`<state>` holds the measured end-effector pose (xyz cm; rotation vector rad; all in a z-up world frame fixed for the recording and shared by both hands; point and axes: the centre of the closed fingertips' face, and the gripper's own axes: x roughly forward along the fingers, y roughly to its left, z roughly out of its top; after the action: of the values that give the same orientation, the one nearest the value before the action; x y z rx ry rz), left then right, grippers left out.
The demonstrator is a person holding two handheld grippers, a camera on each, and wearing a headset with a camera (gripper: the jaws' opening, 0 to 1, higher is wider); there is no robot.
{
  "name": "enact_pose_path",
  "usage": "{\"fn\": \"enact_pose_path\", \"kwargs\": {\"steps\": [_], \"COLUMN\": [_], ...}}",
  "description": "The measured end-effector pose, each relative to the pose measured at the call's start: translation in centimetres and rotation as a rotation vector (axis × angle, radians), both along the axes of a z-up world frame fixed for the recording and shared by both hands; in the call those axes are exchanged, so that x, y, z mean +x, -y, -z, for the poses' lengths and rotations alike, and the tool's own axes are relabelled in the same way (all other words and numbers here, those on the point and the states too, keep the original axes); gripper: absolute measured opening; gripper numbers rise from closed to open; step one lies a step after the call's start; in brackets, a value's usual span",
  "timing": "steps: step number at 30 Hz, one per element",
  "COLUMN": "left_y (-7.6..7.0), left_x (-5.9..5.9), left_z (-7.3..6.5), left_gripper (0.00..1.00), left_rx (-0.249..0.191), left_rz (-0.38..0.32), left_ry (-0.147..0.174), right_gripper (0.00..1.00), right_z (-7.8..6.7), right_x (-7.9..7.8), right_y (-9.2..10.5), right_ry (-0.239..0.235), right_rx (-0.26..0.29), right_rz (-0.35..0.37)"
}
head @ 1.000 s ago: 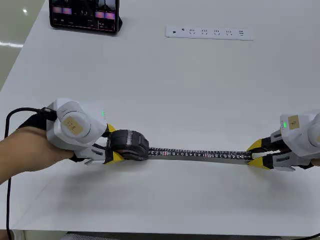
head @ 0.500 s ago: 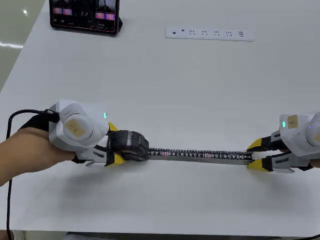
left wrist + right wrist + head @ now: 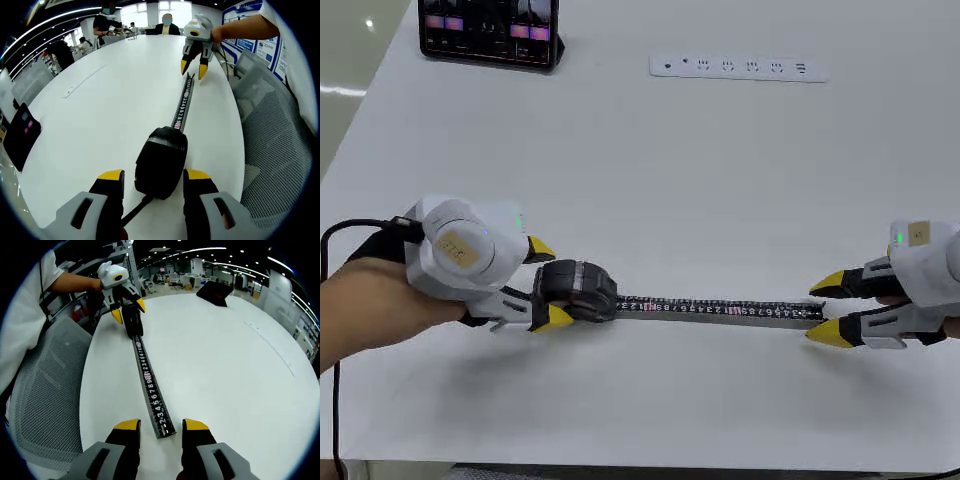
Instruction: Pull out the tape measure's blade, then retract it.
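Head view: tape measure (image 3: 576,290) lies on the table (image 3: 670,180), blade (image 3: 720,308) pointing sideways from left gripper (image 3: 549,282) to right gripper (image 3: 823,308). Both grippers are released, jaws apart.

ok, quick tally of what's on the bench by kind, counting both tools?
tape measure: 1
power strip: 1
screen device: 1
handheld tools: 2 (left tool, right tool)
Total: 5
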<state>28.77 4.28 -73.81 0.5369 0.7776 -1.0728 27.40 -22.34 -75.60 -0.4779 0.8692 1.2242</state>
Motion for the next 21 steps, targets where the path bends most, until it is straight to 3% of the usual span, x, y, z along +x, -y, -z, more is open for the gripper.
{"fn": "enact_pose_path", "kwargs": {"steps": [8, 10, 14, 15, 21], "left_y": [-0.5, -0.6, -0.9, -1.0, -1.5], "left_x": [0.0, -0.1, -0.4, -0.3, -1.0], "left_z": [-1.3, -1.5, -1.8, -2.1, -2.5], "left_gripper": [0.47, 0.48, 0.51, 0.51, 0.52], "left_rx": [-0.056, -0.068, -0.092, -0.106, -0.129], "left_rz": [-0.093, -0.118, -0.165, -0.185, -0.246], "left_ry": [0.025, 0.03, 0.052, 0.072, 0.094], "right_gripper": [0.39, 0.42, 0.49, 0.51, 0.54], "right_z": [0.0, -0.2, -0.4, -0.6, -1.5], "right_x": [-0.4, -0.6, -0.7, -0.7, -0.9], "right_y": [0.0, -0.2, -0.2, -0.2, -0.5], "right_ry": [0.014, 0.015, 0.042, 0.054, 0.084], "right_rx": [-0.01, 0.009, 0.011, 0.019, 0.044], "right_rz": [0.055, 0.083, 0.118, 0.136, 0.178]}}
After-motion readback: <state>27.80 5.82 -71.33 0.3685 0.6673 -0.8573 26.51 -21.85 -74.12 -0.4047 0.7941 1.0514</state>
